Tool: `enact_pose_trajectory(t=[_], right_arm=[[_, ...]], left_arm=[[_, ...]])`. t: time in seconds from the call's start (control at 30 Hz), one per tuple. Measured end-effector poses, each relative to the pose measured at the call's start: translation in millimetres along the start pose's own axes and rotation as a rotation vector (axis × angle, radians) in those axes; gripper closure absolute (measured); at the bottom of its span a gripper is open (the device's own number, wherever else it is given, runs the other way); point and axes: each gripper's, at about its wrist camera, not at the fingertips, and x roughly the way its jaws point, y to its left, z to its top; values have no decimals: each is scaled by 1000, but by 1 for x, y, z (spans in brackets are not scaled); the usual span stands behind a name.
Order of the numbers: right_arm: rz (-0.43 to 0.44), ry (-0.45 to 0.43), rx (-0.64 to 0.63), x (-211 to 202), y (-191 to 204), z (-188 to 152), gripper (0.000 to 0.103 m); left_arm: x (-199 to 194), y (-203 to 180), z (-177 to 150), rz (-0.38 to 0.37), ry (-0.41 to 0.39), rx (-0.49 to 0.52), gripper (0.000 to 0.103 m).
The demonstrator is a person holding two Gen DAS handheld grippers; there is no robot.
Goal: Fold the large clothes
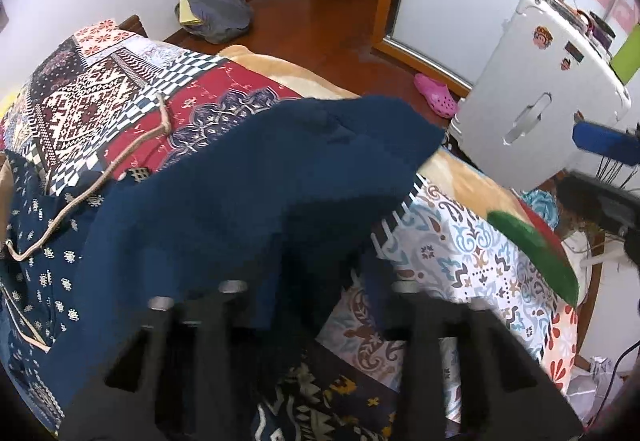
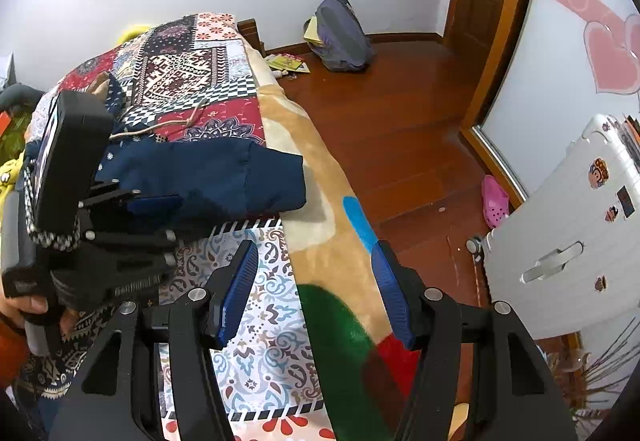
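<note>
At the bottom of the right wrist view, the right gripper point(image 2: 316, 289) has its blue ribbed pads standing apart with nothing between them, above the patchwork-patterned bed cover point(image 2: 264, 341). At the left of that frame, the left gripper point(image 2: 160, 203) is held by a hand point(image 2: 28, 309) and reaches into the edge of the dark navy blue cloth garment point(image 2: 208, 177). In the left wrist view its fingertips are buried under that fabric, clamped on it. The garment lies bunched across the middle of the bed, its long axis running left to right in frame, its folded end pointing right towards the tan blanket point(image 2: 320, 177). Beyond, a grey backpack point(image 2: 344, 37) leans against the white wall.
</note>
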Motion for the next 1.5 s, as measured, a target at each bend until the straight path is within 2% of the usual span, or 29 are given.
enact_pose_trajectory(t=[0.03,0.13,0.27,0.37,0.5,0.67,0.83,1.0,1.1,1.2,1.27,1.33,1.37,1.5], right_arm=[[0,-1,-5,-1,1,0,48],[1,-8,-24,-3,8,1,48],[8,-16,-51,-7,20,2,48],[15,-29,-85,-12,35,4,48],[30,-38,-125,-14,54,8,48],[78,-24,-164,-6,89,20,48],[141,31,-219,20,134,33,48],[119,147,-274,68,172,35,48],[82,218,-307,95,184,28,48],[48,210,-325,102,188,22,46],[57,215,-313,102,187,20,45],[68,222,-292,102,184,19,45],[75,227,-279,102,181,19,45],[95,238,-247,95,176,18,45]], left_arm=[[-3,4,1,-2,-3,-13,94],[-17,17,3,-4,-53,-57,97],[-66,42,1,-8,-178,-132,98],[-113,64,-5,18,-277,-165,98],[-169,99,-25,79,-380,-196,98],[-208,144,-66,147,-424,-254,98],[-215,187,-122,225,-393,-336,98],[-207,227,-181,227,-345,-461,98],[-189,244,-217,210,-278,-521,98],[-166,252,-247,168,-198,-558,98],[-151,249,-266,178,-139,-565,97],[-138,247,-280,176,-104,-569,90],[-134,245,-287,177,-90,-573,83],[-137,237,-301,249,-74,-560,68]])
